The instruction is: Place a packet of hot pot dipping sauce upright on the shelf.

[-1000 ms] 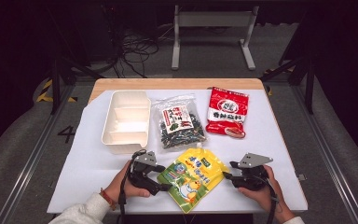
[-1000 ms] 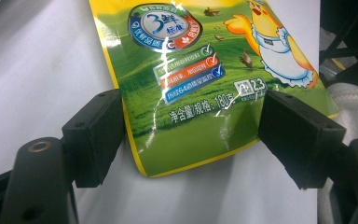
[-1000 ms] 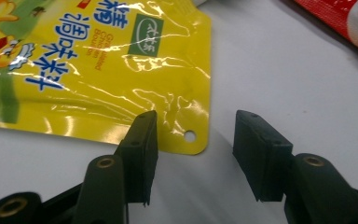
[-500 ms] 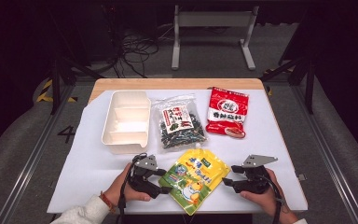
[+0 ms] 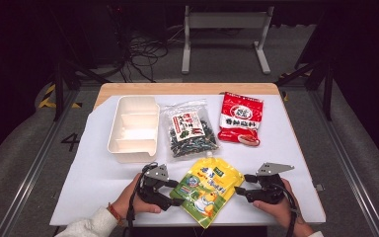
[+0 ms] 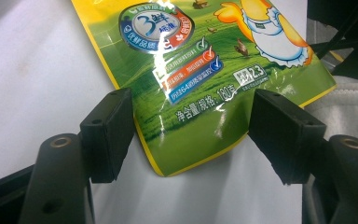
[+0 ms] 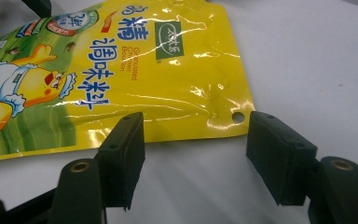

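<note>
The yellow pouch (image 5: 208, 188) lies flat on the white table (image 5: 94, 177) directly between the two tools, slanted, its spout pointing away from the person; the left gripper (image 5: 173, 193) sits at its green lower corner and the right gripper (image 5: 238, 190) at its yellow top edge, so the pair flank it from opposite sides, likely so that it can be lifted level rather than dangling from one end.

In the left gripper view the jaws stand apart with the pouch's (image 6: 200, 79) bottom corner lying between them; one pad seems to brush the edge, but nothing is pinched; these jaws have just been narrowing slightly. In the right gripper view the jaws are spread wide, released, just short of the pouch's (image 7: 135, 70) near edge beside its punched hole; they have just eased in a little after widening, with nothing between them.

Beyond the grippers, farther up the table, rest a dark snack bag (image 5: 190, 129), a red packet (image 5: 240, 118) toward the right gripper's side, and a white divided tray (image 5: 114, 139) on the left gripper's side; the tray is presumably where the pouch is headed.
</note>
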